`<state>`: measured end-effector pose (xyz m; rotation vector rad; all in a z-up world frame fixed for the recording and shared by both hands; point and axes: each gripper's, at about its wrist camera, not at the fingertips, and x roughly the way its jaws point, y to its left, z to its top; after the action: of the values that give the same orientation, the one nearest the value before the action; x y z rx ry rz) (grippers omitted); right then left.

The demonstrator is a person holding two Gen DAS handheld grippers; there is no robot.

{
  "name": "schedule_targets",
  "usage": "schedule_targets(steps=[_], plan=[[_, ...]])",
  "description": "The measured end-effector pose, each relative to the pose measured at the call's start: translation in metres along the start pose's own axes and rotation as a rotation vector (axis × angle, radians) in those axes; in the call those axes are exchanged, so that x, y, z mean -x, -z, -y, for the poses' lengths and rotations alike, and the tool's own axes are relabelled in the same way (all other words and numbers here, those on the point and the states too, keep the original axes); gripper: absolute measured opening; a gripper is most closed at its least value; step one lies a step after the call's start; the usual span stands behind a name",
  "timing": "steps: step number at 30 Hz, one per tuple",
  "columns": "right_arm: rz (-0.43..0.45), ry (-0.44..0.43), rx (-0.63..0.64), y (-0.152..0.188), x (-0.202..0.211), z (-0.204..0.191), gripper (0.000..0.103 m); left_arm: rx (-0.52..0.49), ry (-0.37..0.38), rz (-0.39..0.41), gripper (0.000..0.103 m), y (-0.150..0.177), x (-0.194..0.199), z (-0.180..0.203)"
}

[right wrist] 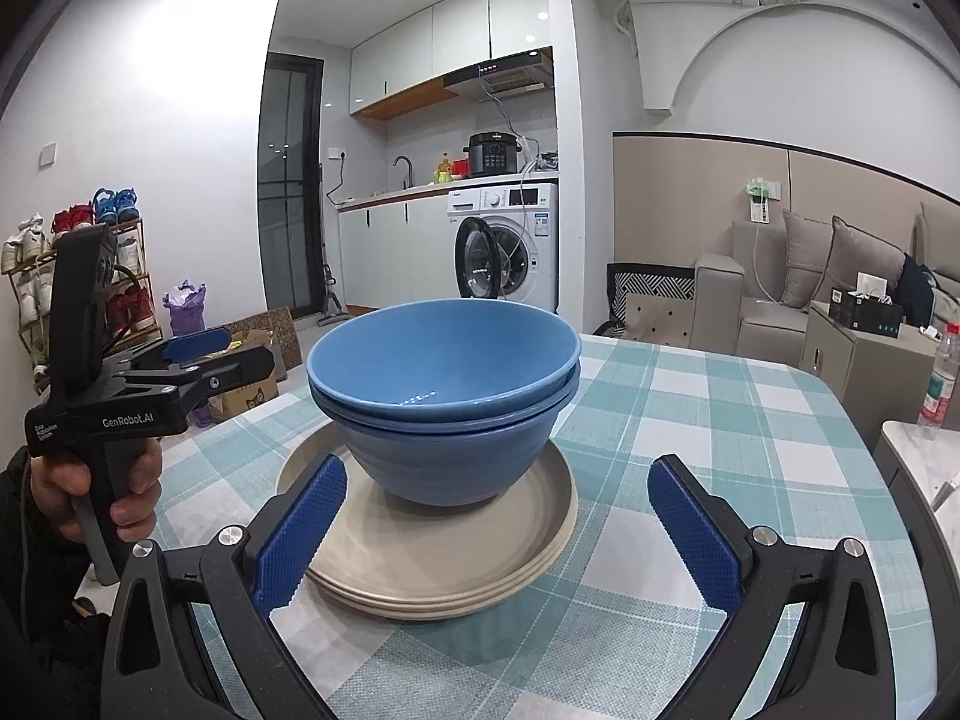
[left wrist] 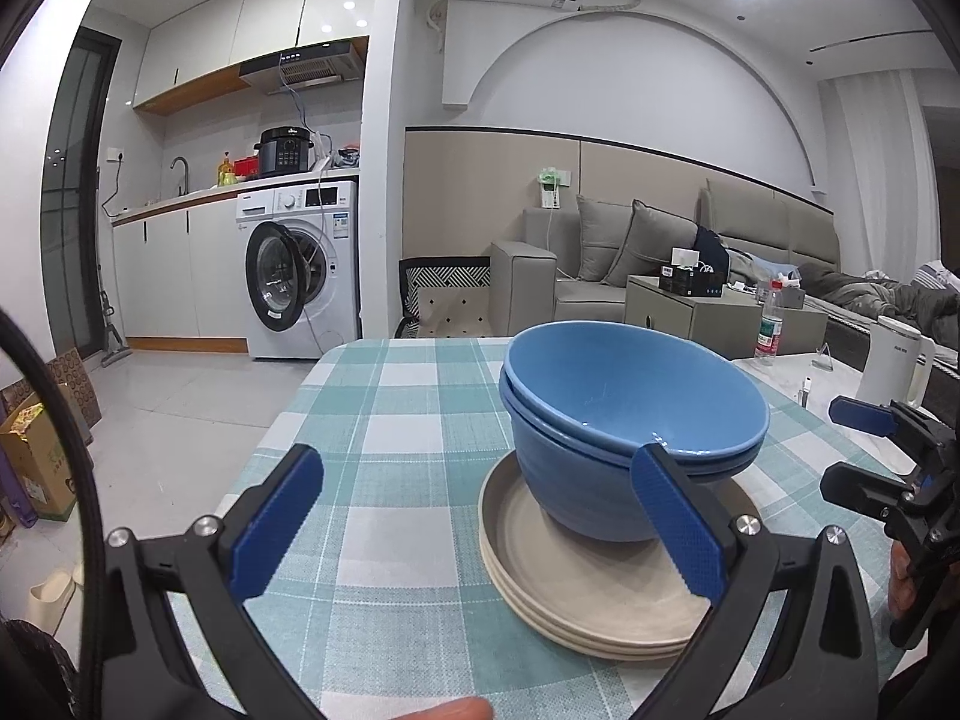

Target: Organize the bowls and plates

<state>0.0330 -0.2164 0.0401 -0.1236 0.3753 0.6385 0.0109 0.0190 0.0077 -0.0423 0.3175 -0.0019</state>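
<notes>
Two blue bowls (left wrist: 630, 414) (right wrist: 444, 390) are nested and stand upright on a stack of three beige plates (left wrist: 576, 588) (right wrist: 432, 564), all on the checked tablecloth (left wrist: 390, 420) (right wrist: 660, 408). My left gripper (left wrist: 477, 522) is open and holds nothing. Its right finger pad (left wrist: 678, 522) overlaps the near side of the bowls and plates, and I cannot tell whether it touches them. My right gripper (right wrist: 498, 534) is open too, its fingers standing either side of the plates' near rim. Each gripper shows in the other's view: the right gripper (left wrist: 852, 450), the left gripper (right wrist: 249, 348) with a hand (right wrist: 120, 480) holding it.
A white kettle (left wrist: 894, 360) and a water bottle (left wrist: 771, 324) (right wrist: 942, 384) stand on a marble side table right of the table. Cardboard boxes (left wrist: 36, 462) (right wrist: 252, 384) lie on the floor to the left. A washing machine (left wrist: 300, 270) and a sofa (left wrist: 600, 264) are behind.
</notes>
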Motion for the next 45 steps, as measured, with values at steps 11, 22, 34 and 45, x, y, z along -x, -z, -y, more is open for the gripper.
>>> schedule_targets(steps=[11, 22, 34, 45], plan=[[0.016, -0.015, -0.003, 0.0, 0.004, 0.001, 0.102, -0.02, -0.001, 0.01, 0.103, 0.011, -0.006, 0.008], [0.02, -0.024, 0.016, 0.0, 0.004, -0.003, 0.102, -0.026, 0.004, 0.033, 0.103, 0.01, -0.002, 0.009], [0.019, -0.027, 0.017, 0.0, 0.001, -0.002, 0.102, -0.024, 0.004, 0.03, 0.103, 0.01, -0.001, 0.008], [0.018, -0.027, 0.017, 0.0, 0.001, -0.002, 0.102, -0.025, 0.006, 0.03, 0.103, 0.009, -0.001, 0.008]])
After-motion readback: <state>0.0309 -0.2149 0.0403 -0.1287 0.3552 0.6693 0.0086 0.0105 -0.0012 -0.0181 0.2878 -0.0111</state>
